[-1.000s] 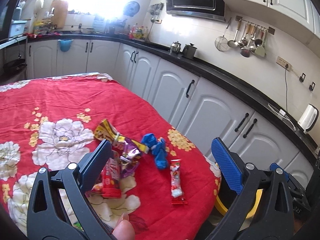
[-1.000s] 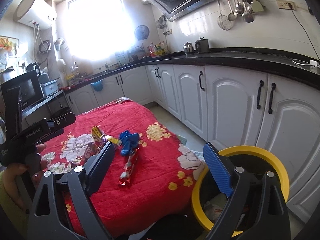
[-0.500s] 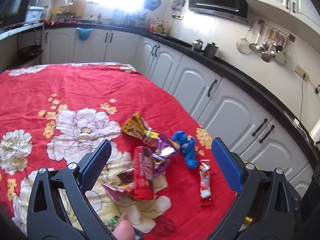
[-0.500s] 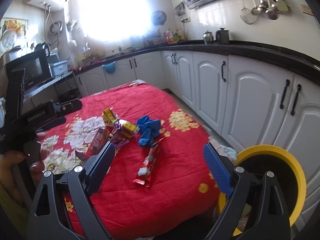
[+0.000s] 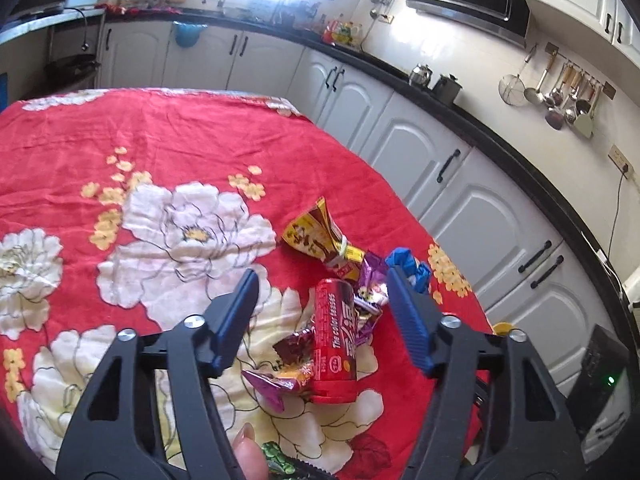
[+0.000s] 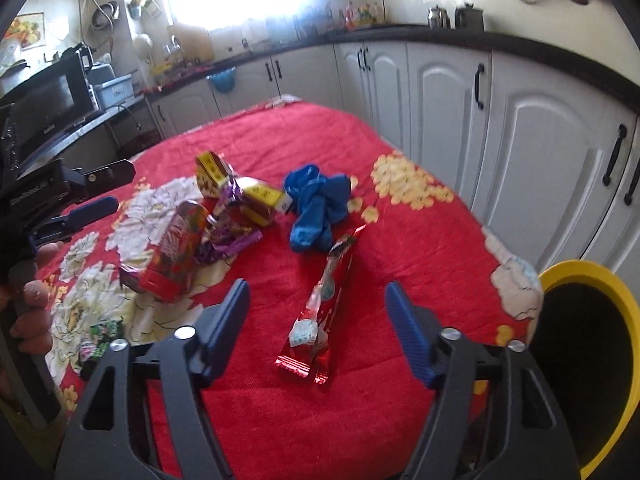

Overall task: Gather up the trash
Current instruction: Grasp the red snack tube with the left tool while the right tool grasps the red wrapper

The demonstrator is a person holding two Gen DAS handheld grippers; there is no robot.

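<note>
Both grippers are closing on nothing yet. The left gripper (image 5: pixel 320 284) should straddle the red can (image 5: pixel 334 340); the right gripper (image 6: pixel 316 296) the red stick wrapper (image 6: pixel 320 312).

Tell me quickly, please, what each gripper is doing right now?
Left gripper: closing, empty, jaws either side of the red snack tube.
Right gripper: closing, empty, around the red stick sachet.

The red can (image 5: pixel 334 344) lying among the wrappers near the right edge of the table bears white lettering along its side; it seems to begin "The color", and the rest is too blurred to read. Large white characters follow it, not legible. Printing on the yellow wrapper (image 5: pixel 316 236) and the red sachet (image 6: pixel 320 312) cannot be read.
</note>
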